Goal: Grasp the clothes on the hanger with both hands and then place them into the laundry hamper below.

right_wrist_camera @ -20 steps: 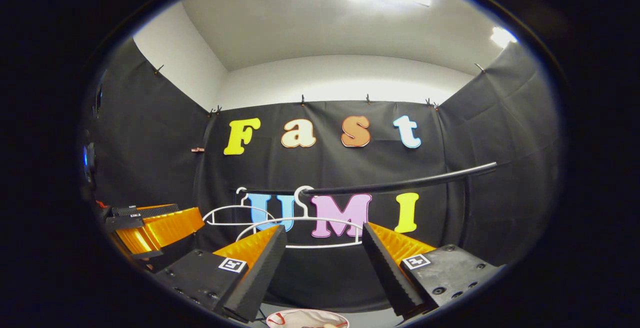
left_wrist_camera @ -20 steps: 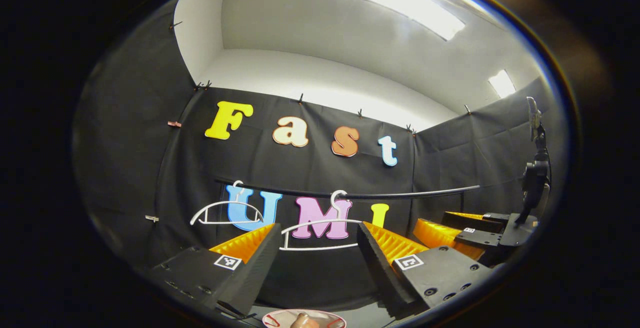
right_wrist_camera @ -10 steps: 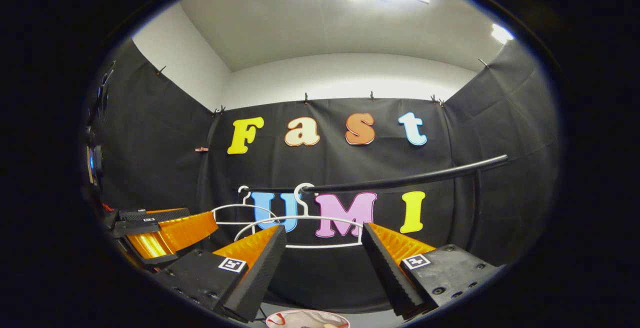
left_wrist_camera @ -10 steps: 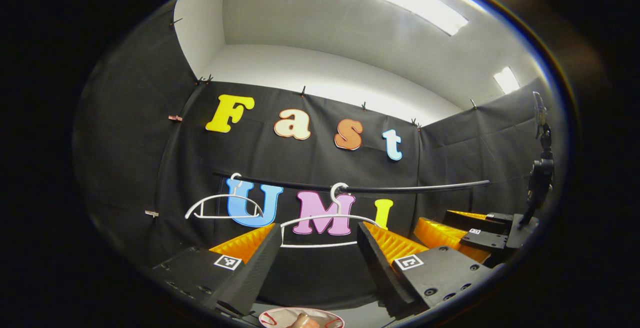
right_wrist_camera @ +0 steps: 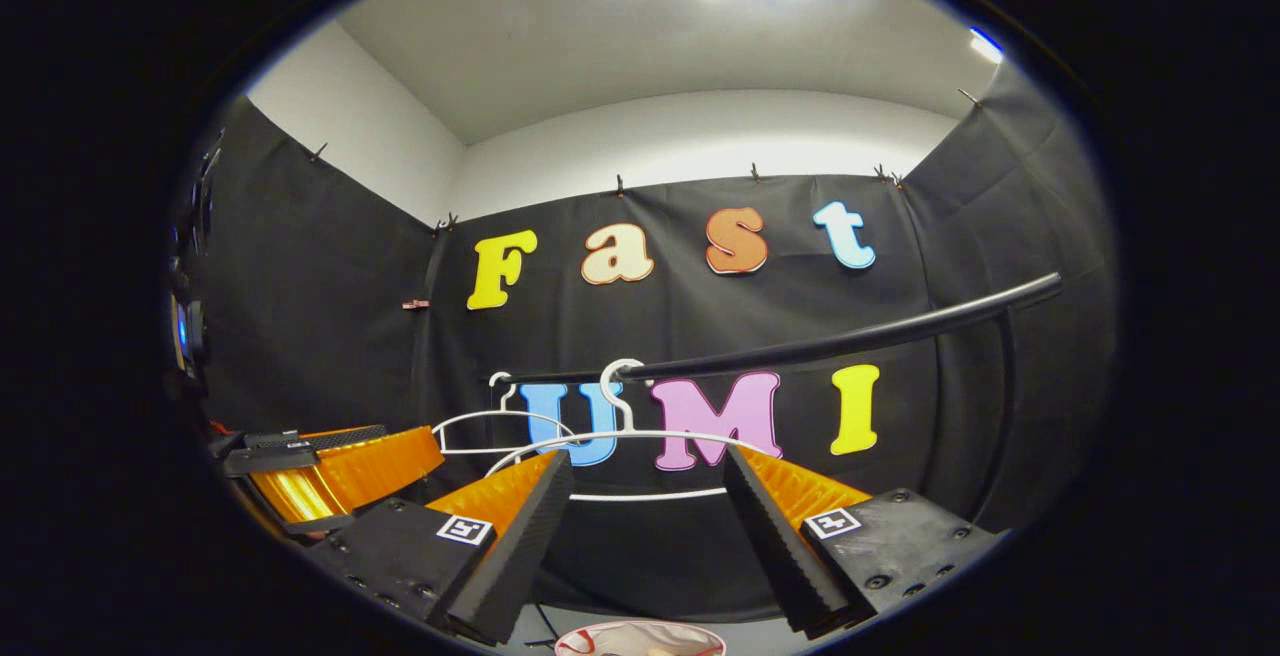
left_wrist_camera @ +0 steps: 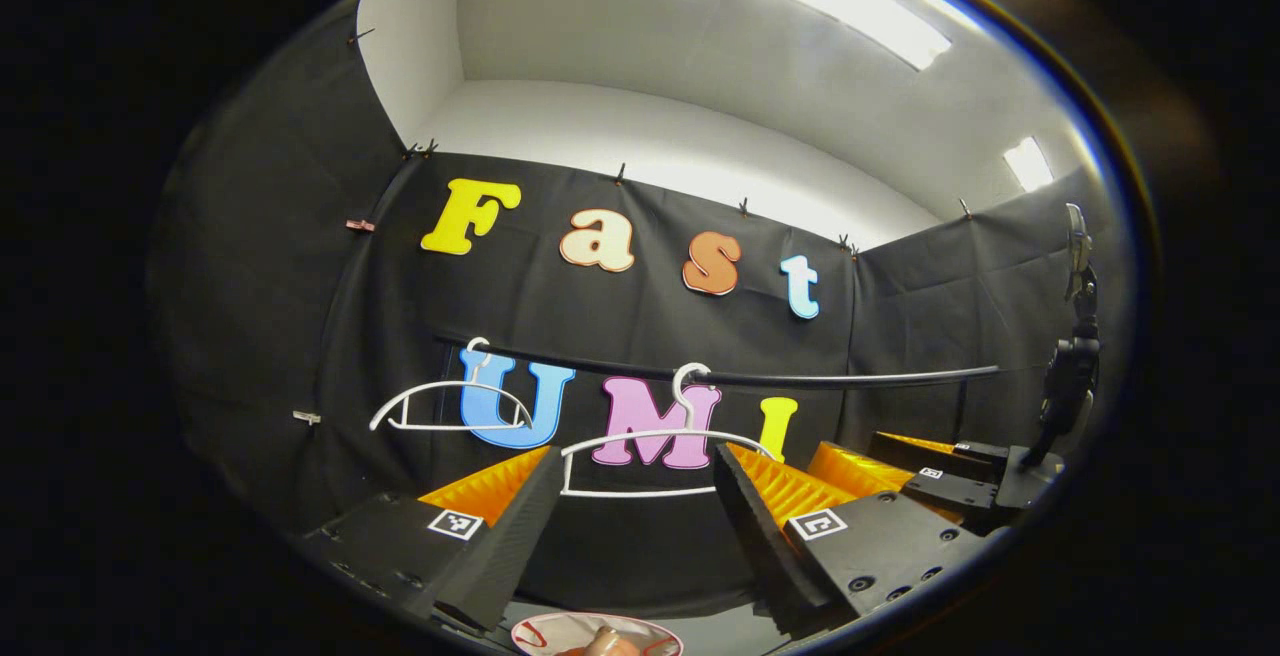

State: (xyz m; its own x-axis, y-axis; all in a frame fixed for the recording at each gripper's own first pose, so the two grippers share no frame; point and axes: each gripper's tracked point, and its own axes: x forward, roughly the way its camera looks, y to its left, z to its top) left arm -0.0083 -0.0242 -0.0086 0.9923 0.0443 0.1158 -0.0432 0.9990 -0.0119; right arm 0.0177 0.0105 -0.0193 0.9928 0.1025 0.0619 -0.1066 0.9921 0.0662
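Observation:
Two bare white hangers hang on a black rail (left_wrist_camera: 850,377) (right_wrist_camera: 850,339): a near hanger (left_wrist_camera: 650,433) (right_wrist_camera: 650,496) and a far hanger (left_wrist_camera: 440,386) (right_wrist_camera: 490,414). No clothes show on either. My left gripper (left_wrist_camera: 637,452) is open below the near hanger, nothing between its fingers; it also appears low on the left in the right gripper view (right_wrist_camera: 410,436). My right gripper (right_wrist_camera: 647,454) is open under the same hanger, and sits at the right in the left gripper view (left_wrist_camera: 850,448). A round white rim with red marks, likely the hamper (left_wrist_camera: 540,633) (right_wrist_camera: 600,636), lies below.
A black device on a stand (left_wrist_camera: 1070,376) rises at the right wall. Another dark device with a blue light (right_wrist_camera: 185,331) sits at the left wall. Black cloth walls close in the back and both sides.
Both views have drifted a little, and the rail and hangers now look slightly larger and further right, most so in the right gripper view. Both grippers stay open and hold nothing.

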